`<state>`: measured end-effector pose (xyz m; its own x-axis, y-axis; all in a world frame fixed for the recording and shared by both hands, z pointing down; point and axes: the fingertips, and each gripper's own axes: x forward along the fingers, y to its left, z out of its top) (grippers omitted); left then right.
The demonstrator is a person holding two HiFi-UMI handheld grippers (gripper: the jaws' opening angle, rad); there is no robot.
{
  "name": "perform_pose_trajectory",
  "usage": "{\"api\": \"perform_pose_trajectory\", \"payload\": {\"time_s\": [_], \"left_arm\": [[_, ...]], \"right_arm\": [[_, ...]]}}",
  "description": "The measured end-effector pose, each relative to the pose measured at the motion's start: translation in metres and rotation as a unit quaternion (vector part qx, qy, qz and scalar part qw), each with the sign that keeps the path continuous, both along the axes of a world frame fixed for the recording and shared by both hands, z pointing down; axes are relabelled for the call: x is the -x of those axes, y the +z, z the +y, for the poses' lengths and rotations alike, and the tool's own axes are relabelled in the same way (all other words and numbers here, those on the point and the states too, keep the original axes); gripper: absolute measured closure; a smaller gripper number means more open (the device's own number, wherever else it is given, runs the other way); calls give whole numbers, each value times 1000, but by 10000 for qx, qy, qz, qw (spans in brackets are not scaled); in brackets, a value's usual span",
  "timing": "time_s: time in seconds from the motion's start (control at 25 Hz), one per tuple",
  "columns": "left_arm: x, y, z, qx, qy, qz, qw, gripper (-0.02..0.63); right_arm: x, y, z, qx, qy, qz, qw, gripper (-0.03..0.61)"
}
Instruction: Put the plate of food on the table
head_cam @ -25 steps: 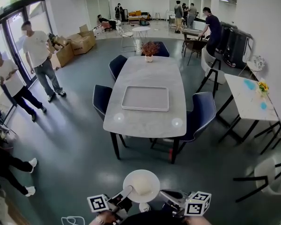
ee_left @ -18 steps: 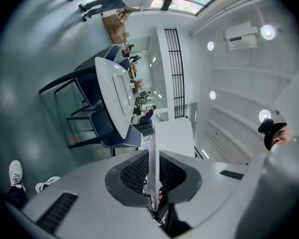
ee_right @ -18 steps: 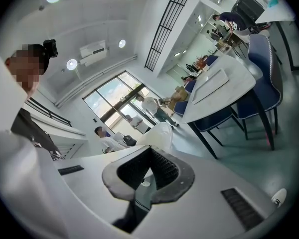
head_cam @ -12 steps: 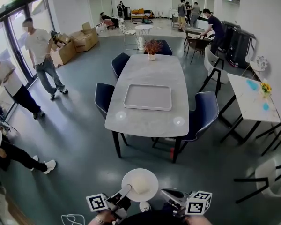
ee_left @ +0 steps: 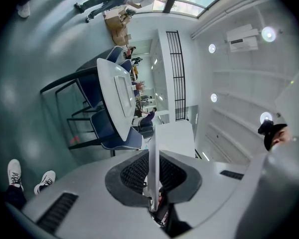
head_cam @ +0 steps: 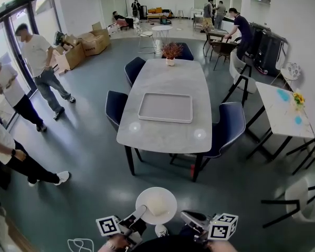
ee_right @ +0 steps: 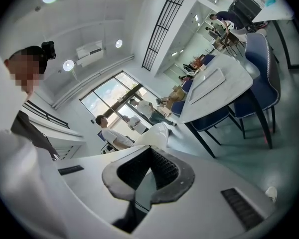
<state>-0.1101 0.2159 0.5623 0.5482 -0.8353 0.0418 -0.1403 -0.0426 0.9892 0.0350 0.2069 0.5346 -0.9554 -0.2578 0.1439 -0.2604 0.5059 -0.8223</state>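
A white plate (head_cam: 156, 205) with a pale mound of food hangs low in the head view, in front of me and well short of the grey dining table (head_cam: 168, 135). My left gripper (head_cam: 142, 213) is shut on the plate's left rim; in the left gripper view the plate (ee_left: 153, 148) runs edge-on between that gripper's (ee_left: 153, 156) pads. My right gripper (head_cam: 182, 215) reaches the plate's right rim. In the right gripper view this gripper's (ee_right: 150, 148) tips meet at the plate (ee_right: 157, 133).
A white tray (head_cam: 165, 108) lies mid-table and a potted plant (head_cam: 170, 52) stands at the far end. Blue chairs (head_cam: 228, 125) flank the table. People (head_cam: 39, 62) walk at the left, one (head_cam: 10, 159) close by. A white side table (head_cam: 281, 109) stands right.
The plate and both grippers keep their place and hold. The people at the left have walked on, and the nearest one has stepped further into view.
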Motion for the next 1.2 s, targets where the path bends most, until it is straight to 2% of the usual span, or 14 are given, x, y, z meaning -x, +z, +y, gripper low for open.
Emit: {"api": "perform_pose_trajectory", "payload": {"time_s": [0.48, 0.64, 0.76, 1.2], "left_arm": [[0, 1, -9, 108, 72, 28, 9999, 581], [-1, -3, -23, 55, -43, 120, 9999, 581], [-4, -7, -35, -2, -87, 124, 9999, 581], [-16, -8, -77, -6, -357, 93, 9993, 581]], "right_arm": [[-3, -4, -13, 103, 92, -20, 9999, 568], [-6, -7, -29, -54, 67, 159, 9998, 568], [-5, -4, -36, 106, -41, -3, 9999, 568], [-19, -6, -87, 116, -238, -59, 9996, 568]]}}
